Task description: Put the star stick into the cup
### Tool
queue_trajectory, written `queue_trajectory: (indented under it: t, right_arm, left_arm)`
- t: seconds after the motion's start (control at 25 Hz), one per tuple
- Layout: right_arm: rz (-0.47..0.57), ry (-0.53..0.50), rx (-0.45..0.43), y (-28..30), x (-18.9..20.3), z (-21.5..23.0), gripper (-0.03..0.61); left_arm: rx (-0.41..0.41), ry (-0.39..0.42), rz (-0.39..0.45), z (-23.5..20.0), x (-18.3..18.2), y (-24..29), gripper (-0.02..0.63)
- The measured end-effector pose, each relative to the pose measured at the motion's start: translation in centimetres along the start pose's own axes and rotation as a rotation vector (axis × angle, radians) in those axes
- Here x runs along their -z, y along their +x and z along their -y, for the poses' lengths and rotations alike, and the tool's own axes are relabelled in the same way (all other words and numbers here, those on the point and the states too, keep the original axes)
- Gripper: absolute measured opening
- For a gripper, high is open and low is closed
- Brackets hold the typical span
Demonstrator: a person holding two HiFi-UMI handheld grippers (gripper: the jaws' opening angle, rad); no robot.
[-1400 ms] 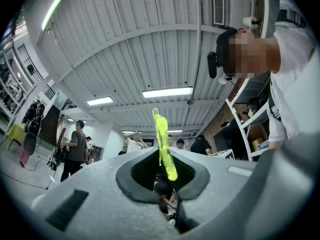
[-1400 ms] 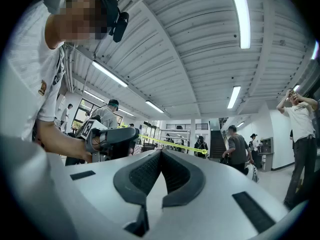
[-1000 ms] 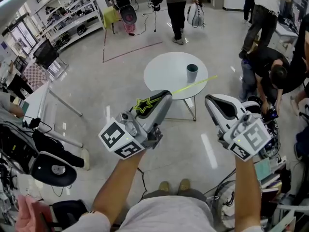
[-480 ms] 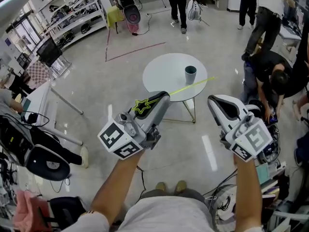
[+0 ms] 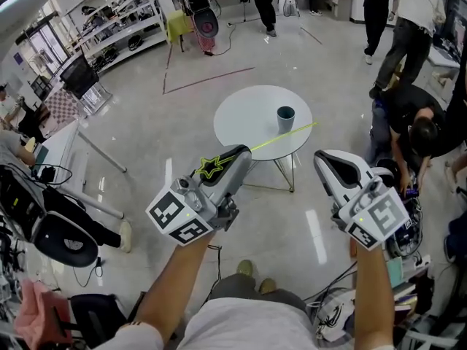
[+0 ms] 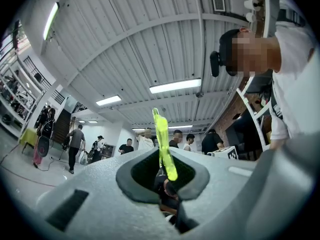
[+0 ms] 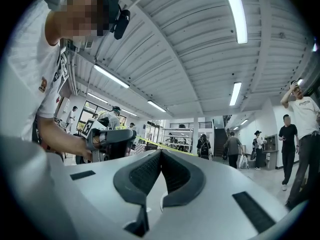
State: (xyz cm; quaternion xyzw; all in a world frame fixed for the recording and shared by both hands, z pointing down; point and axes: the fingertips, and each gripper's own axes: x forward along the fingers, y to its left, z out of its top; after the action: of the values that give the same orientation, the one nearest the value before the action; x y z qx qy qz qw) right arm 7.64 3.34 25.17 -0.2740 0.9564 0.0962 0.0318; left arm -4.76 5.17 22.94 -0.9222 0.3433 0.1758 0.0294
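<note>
Neon yellow-green star stick (image 5: 281, 135) is held in my left gripper (image 5: 243, 152). The jaws are closed on the shaft just past the star head (image 5: 211, 168), which lies on top of the gripper body.

Long axis, head view: diagonal. The star end is low-left, nearest me, and the free tip is high-right, pointing away from me. The shaft passes over the near right part of the round white table (image 5: 244, 115), and the tip ends just beyond its right rim. How high above the tabletop it is, I cannot tell.

Left gripper view: the shaft comes straight out from between the jaws, leaning slightly left.

The dark cup (image 5: 285, 119) stands upright on the table, right of centre. The stick passes near its base in the picture and is not in it.

My right gripper (image 5: 326, 159) has its jaws together with nothing between them. It is held to the right, apart from the stick.
</note>
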Motion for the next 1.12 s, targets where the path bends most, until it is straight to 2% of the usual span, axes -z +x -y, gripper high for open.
queue_trajectory:
  t: [0.48,0.8,1.12]
  right_arm:
    - [-0.009,-0.008,0.026,2.6,1.6,4.7,0.011]
    - [-0.032,-0.020,0.048,7.4,3.0,9.0,0.011]
    - [-0.059,-0.028,0.123,13.5,3.7,13.6,0.011]
  left_arm:
    - [-0.010,0.011,0.009,-5.4,1.1,2.6,0.028]
    - [-0.001,0.015,-0.004,-11.9,2.6,4.9,0.028]
    - [0.038,-0.004,-0.022,-19.8,3.0,6.7,0.028]
